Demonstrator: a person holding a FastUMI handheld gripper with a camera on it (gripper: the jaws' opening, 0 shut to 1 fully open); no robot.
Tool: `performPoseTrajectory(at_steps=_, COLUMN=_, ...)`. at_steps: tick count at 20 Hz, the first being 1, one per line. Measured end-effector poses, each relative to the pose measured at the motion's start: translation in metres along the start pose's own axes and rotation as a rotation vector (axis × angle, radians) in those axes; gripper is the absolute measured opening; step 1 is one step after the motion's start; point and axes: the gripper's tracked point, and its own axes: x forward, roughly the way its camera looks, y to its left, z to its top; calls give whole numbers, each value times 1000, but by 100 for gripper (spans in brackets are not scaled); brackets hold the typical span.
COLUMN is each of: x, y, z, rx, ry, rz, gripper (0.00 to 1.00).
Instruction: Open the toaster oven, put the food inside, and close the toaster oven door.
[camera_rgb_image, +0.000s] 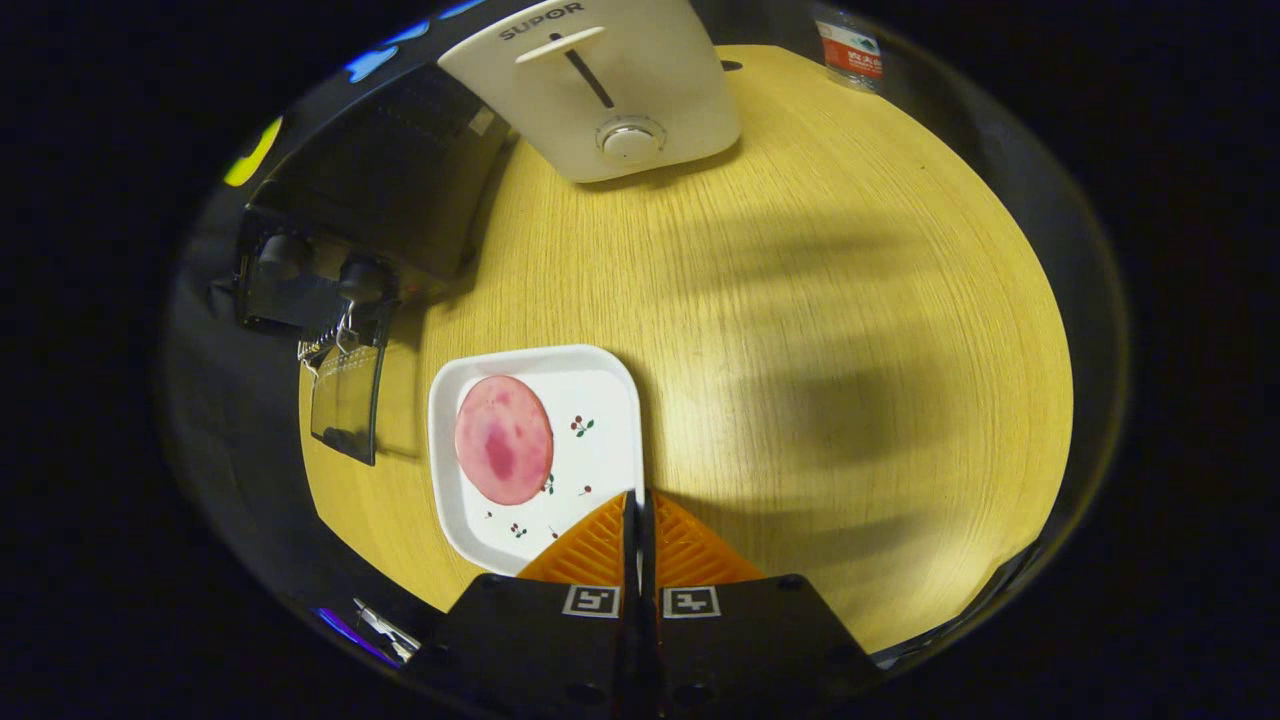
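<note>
A round pink slice of food (503, 439) lies on a white square plate (600, 400) with small cherry prints, just ahead and left of my fingers. My gripper (637, 497) is shut with nothing between its fingers, its tips over the plate's near right rim. The black toaster oven (375, 190) stands at the table's far left, beyond the plate. Its glass door (347, 400) hangs open, folded down toward the plate's left side.
A white pop-up toaster (600, 85) stands at the far side of the round wooden table (820, 330). A plastic bottle (850, 50) sits at the far right edge. The table's curved edge runs close behind the oven and plate.
</note>
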Motion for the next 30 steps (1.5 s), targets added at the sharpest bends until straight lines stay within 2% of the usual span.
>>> performPoseTrajectory(at_steps=7, x=-21, y=7, z=-3, rx=207, ry=-82, rz=122, gripper=2)
performPoseTrajectory(at_steps=13, x=-56, y=15, z=-4, rx=370, ry=-184, rz=191, gripper=2)
performPoseTrajectory(at_steps=19, x=-83, y=52, z=-19, rx=415, ry=-266, rz=281, gripper=2)
performPoseTrajectory(at_steps=22, x=-89, y=66, z=-31, rx=460, ry=-316, rz=294, gripper=2)
performPoseTrajectory(at_steps=27, x=-95, y=100, z=-60, rx=524, ry=-337, rz=331, gripper=2)
performPoseTrajectory(at_steps=30, x=-100, y=135, z=-72, rx=545, ry=-347, rz=384, gripper=2)
